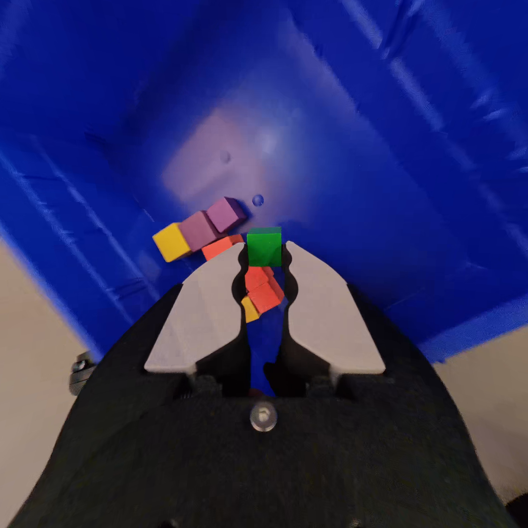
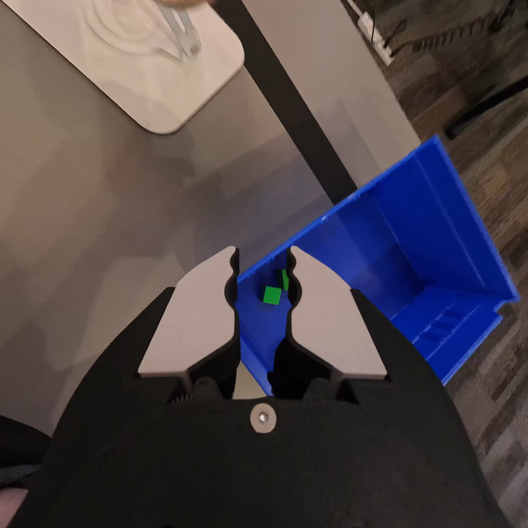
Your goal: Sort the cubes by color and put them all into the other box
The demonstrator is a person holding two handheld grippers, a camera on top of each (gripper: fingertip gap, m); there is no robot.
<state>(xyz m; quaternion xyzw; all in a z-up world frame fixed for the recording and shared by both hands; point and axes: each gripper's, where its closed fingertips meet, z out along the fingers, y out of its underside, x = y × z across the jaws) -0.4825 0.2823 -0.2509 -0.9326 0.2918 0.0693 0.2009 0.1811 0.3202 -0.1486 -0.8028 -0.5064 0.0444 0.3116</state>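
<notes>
Source blue box [image 1: 371, 143]: on the bench [image 1: 34, 300], holding purple, yellow and orange cubes. Other blue box [image 2: 400, 271]: two green cubes [image 2: 271, 295] lie inside. Left gripper [image 1: 264, 248]: clamped on a green cube [image 1: 264, 247] above the pile; best lifted straight, clearing the orange cubes [image 1: 261, 288] beneath. Right gripper [image 2: 261, 257]: jaws apart, nothing between them, above the other box's rim.

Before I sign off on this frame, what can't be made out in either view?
- Left wrist view: the left jaws cover part of the orange cubes and a yellow cube, so the full count is unclear.
- Left wrist view: the blue box is blurred and cut by the frame edges.
- Right wrist view: one green cube is half hidden behind a finger.
- Right wrist view: the objects top left are blurred and cut off.
</notes>
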